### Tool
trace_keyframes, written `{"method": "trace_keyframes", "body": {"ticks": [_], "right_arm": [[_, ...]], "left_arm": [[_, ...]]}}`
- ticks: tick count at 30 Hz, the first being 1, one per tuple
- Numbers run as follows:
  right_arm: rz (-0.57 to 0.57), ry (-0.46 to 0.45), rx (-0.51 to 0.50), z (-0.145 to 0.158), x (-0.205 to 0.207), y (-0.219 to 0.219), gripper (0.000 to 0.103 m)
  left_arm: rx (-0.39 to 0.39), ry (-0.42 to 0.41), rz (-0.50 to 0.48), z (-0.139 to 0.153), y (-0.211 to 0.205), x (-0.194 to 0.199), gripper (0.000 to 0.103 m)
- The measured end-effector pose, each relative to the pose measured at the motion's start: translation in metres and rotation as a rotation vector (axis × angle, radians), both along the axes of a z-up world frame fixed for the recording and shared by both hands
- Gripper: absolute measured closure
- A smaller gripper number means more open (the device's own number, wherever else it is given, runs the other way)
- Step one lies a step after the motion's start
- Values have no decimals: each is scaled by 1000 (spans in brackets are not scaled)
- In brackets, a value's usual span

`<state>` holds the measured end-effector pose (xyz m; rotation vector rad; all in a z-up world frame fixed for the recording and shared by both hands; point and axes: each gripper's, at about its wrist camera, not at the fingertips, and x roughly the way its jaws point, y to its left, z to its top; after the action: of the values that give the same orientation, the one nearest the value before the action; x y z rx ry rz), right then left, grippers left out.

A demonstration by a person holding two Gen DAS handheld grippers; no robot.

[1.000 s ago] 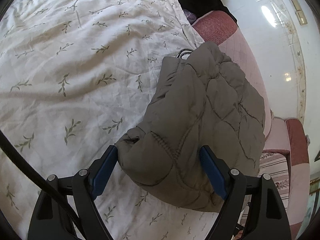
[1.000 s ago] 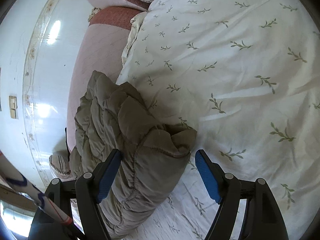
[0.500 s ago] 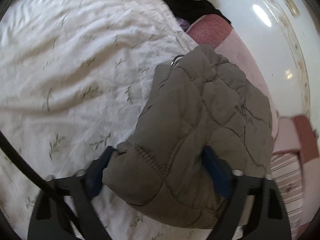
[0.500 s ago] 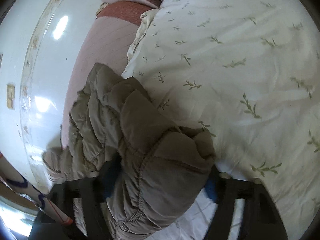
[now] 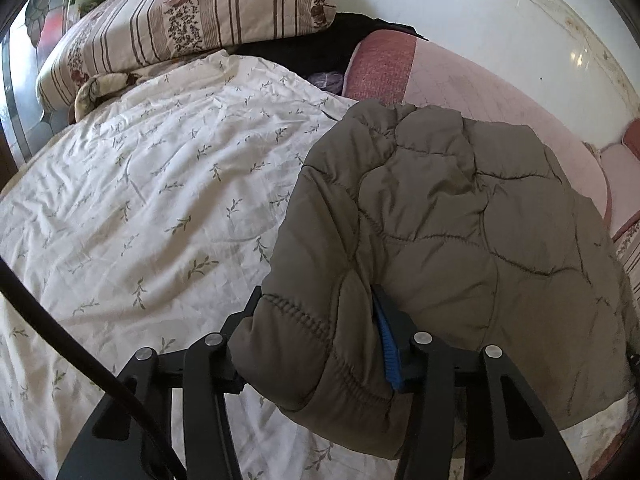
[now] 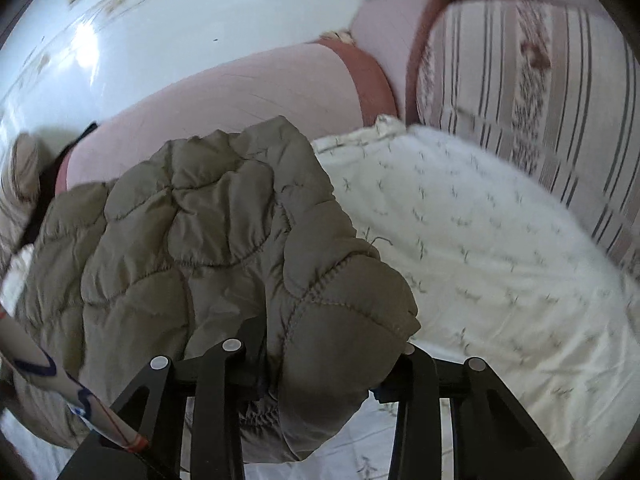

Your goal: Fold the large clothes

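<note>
jacket [image 5: 460,232]: olive-brown quilted puffer, bunched into a thick roll, and we've got it by both ends, sagging a little in the middle

where it is: over the edge of the duvet [image 5: 152,184], the white one with little leaf sprigs, on the side where the duvet meets the pink mattress [image 5: 472,80]; whether the far part of it touches the duvet we can't tell

long axis: runs along that duvet edge, from one gripper to the other; in the left wrist view it stretches away up and to the right, in the right wrist view up and to the left

ends: each stitched, rounded end points back toward the gripper holding it

left gripper [image 5: 316,344]: jaws have just been closing, now pinching the near end of the jacket; one blue pad [image 5: 386,344] is pressed into a fold, the other finger is buried under the fabric

right gripper [image 6: 328,364]: jaws have just been closing too, squeezed on the other end, and the puffy cloth bulges out over both fingers so the pads are mostly hidden

striped pillow [image 5: 192,20]: at the far end of the duvet, up against it

black cloth [image 5: 304,52]: between the striped pillow and the mattress, just past the duvet's corner

floor [image 5: 500,8]: shiny white tile beyond the mattress

blur: the right wrist view is a bit smeared
</note>
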<state>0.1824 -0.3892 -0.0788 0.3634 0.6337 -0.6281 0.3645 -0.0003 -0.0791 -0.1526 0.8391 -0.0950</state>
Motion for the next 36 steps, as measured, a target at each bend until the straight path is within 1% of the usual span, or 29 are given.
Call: {"method": "trace_keyframes", "body": {"ticks": [5, 14, 21, 24, 27, 33, 36], "right_arm": [[20, 29, -84, 3, 5, 6, 65], [52, 18, -179, 20, 0, 28, 66], [69, -11, -204, 33, -15, 34, 67], [82, -16, -224, 39, -20, 40, 68], [92, -30, -220, 45, -29, 44, 68], [115, -70, -226, 64, -55, 54, 69], [122, -94, -239, 73, -75, 61, 69]], "left_arm": [[39, -14, -8, 3, -6, -2, 56], [91, -71, -18, 20, -9, -15, 61], [90, -120, -24, 40, -7, -29, 62], [88, -126, -25, 45, -7, -34, 63], [86, -137, -31, 54, -5, -41, 63], [62, -161, -35, 72, 6, -67, 64], [32, -177, -41, 83, 17, -87, 64]]}}
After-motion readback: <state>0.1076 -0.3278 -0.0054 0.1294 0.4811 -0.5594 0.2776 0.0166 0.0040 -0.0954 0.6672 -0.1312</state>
